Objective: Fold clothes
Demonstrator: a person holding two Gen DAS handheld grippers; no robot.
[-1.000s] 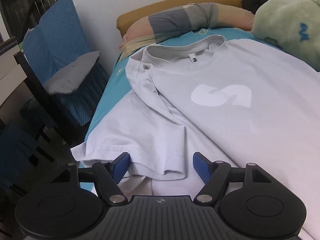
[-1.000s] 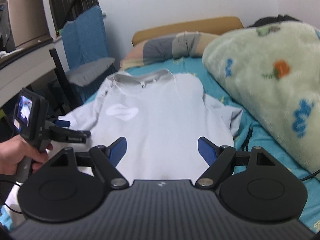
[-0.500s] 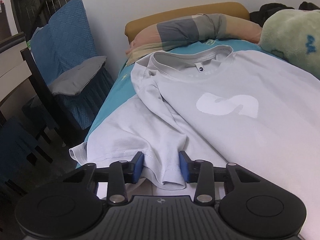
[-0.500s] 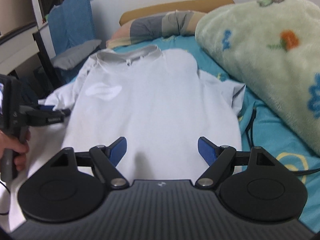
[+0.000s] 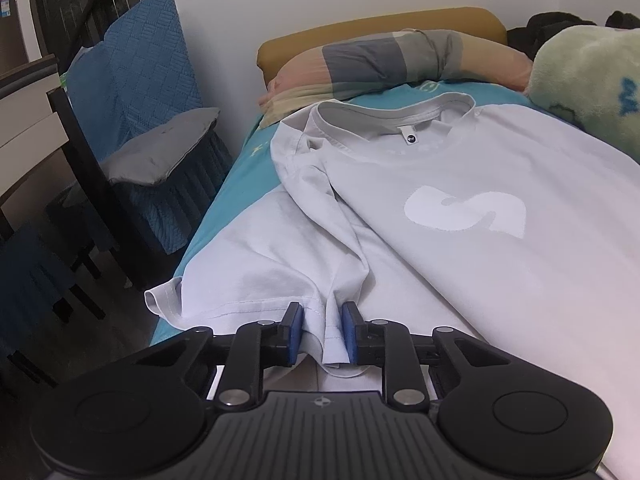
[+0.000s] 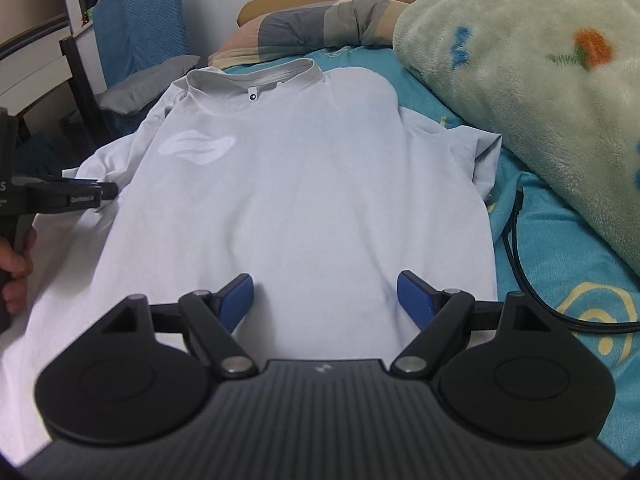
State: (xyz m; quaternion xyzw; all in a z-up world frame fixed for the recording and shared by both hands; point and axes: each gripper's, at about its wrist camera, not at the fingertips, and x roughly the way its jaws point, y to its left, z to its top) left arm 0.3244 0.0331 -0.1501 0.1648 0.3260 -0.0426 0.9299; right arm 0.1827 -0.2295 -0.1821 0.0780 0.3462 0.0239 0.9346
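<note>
A light grey t-shirt [image 5: 480, 264] with a white logo lies face up on the bed, collar at the far end; it also fills the right wrist view [image 6: 300, 200]. Its left sleeve [image 5: 256, 276] spreads toward the bed's edge. My left gripper [image 5: 322, 332] is closing on that sleeve's hem, with the cloth bunched between the blue pads and touching both. From the right wrist, the left gripper [image 6: 100, 192] shows at the sleeve, held by a hand [image 6: 16, 264]. My right gripper [image 6: 324, 300] hovers open over the shirt's lower body with nothing gripped.
A green fleece blanket [image 6: 540, 80] is piled along the right of the bed. A striped pillow [image 5: 400, 60] lies at the head. A black cable [image 6: 516, 240] runs on the teal sheet [image 6: 560, 248]. A chair with a blue cover [image 5: 152, 80] and grey cushion [image 5: 160, 152] stands left.
The left jaws have narrowed from wide apart to tight around the sleeve hem, gathering the cloth. The right gripper has dropped lower toward the shirt's body and stayed open.
</note>
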